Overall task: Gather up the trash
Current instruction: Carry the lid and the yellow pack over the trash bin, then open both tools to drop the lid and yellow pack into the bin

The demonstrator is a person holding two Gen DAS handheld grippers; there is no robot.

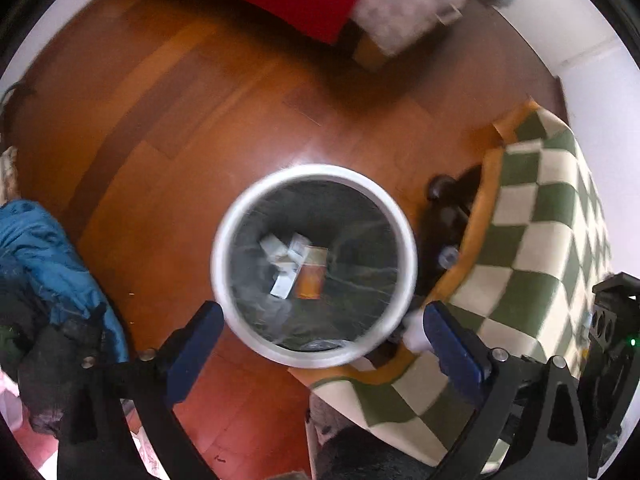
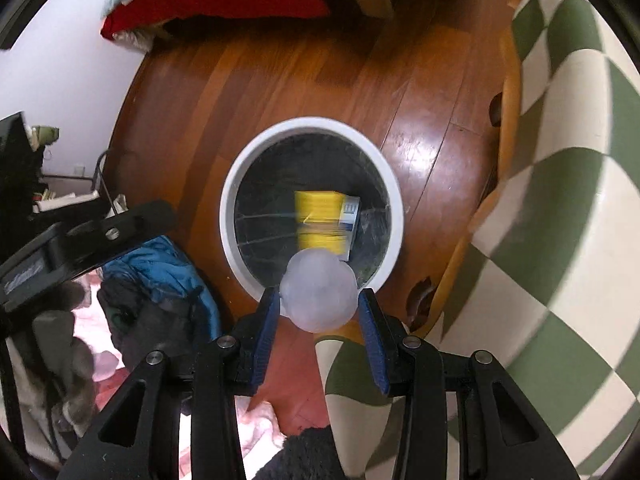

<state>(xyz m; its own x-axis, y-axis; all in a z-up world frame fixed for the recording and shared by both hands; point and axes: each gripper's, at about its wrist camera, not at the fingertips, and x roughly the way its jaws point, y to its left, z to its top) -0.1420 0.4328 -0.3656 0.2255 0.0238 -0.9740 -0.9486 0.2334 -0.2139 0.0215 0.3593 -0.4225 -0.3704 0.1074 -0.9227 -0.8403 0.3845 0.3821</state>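
At lower centre of the right wrist view, the right tongs (image 2: 319, 312) grip a crumpled white paper ball (image 2: 318, 291) over the near rim of the white trash bin (image 2: 228, 216). The left tongs (image 1: 320, 326) gape wide, holding nothing, around the bin's near rim, with cartons (image 1: 294, 268) lying inside.

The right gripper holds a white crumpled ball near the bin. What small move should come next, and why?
Probably carry the right gripper slightly forward, then open it. The crumpled ball sits over the near rim of the white bin, not its middle, so it might land on the rim.
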